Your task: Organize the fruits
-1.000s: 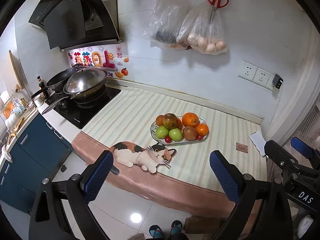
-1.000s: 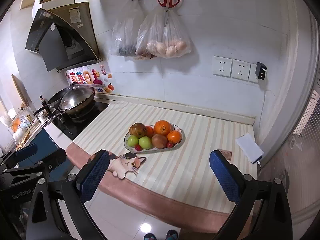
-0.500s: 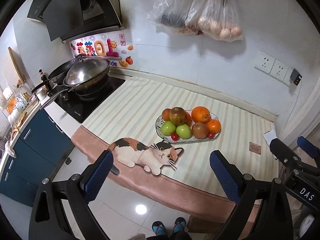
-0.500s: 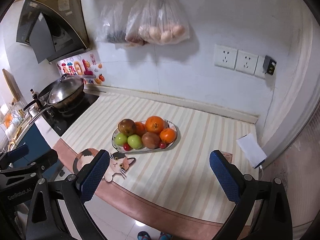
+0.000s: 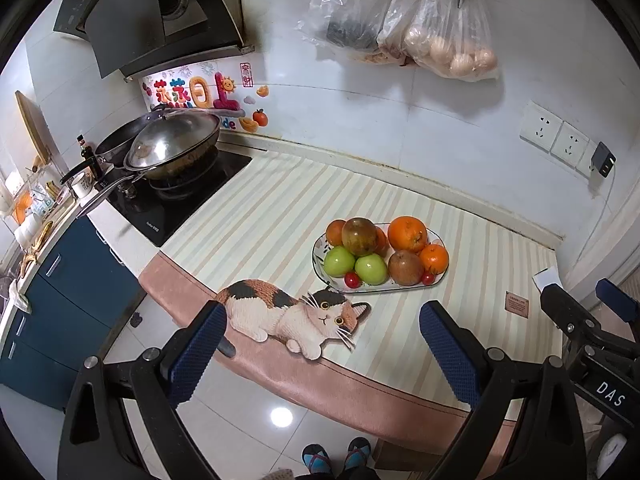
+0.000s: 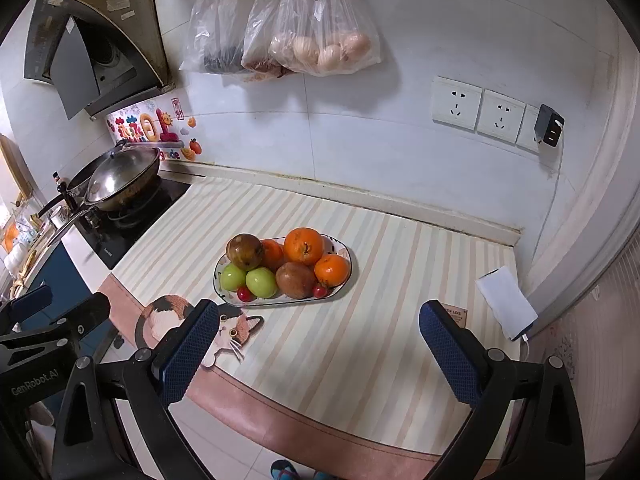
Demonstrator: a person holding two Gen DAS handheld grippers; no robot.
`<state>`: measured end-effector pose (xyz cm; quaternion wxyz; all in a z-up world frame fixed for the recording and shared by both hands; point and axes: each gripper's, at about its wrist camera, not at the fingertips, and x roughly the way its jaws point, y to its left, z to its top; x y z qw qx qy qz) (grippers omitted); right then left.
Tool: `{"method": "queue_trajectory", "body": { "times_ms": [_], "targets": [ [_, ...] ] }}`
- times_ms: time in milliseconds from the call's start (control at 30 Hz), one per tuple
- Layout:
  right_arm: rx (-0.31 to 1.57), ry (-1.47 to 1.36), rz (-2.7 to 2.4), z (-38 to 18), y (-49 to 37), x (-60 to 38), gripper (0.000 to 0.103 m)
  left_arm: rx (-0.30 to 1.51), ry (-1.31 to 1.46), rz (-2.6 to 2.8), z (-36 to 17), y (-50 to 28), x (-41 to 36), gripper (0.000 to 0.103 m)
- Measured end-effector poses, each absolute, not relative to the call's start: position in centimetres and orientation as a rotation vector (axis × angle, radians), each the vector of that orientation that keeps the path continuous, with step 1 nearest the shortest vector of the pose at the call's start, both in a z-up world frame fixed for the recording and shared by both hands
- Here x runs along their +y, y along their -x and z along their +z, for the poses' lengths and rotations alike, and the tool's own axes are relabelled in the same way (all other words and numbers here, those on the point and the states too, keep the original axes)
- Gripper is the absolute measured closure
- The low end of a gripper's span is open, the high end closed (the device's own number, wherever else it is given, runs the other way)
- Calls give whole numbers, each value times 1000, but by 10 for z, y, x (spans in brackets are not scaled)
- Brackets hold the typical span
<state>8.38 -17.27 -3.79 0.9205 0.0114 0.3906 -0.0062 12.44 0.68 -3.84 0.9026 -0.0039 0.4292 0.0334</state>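
**Both grippers held wide apart short of the fruit plate**

The oval white ceramic plate with a dark rim [image 5: 434,282] sits on the cream-and-beige striped counter mat [image 5: 256,216], and serves here as the landmark. Piled on it are a large orange [image 5: 407,233] at the back, a smaller orange [image 5: 434,258] to its right, a brown-green mottled round fruit [image 5: 359,236] at the back left, two green apples [image 5: 339,261] side by side at the front left, a brown round fruit [image 5: 405,267] at the front right, and small red cherry tomatoes [image 5: 352,279] tucked along the front edge. The fruits touch one another.

The left gripper [image 5: 324,354], with blue textured pads on black fingers, hangs in front of the plate, above the mat's pink front border, jaws spread wide and holding nothing. The right gripper [image 6: 320,354] is likewise in front of the plate, jaws wide and empty.

A calico cat printed on the mat [image 5: 292,316] lies just in front of the plate, to its left. Farther left of the plate is a black cooktop with a lidded steel wok [image 5: 174,146]. Above and behind the plate, clear plastic bags [image 5: 440,40] hang on the white wall. To the plate's right are white wall sockets [image 6: 476,106] and a white power bank [image 6: 506,302] at the mat's edge.
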Motion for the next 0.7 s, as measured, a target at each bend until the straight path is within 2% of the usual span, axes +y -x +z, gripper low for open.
{"method": "queue_trajectory", "body": {
  "times_ms": [700],
  "targets": [
    [808, -31, 5, -41, -92, -169, 1, 883, 9, 87, -38, -126, 14, 4]
  ]
}}
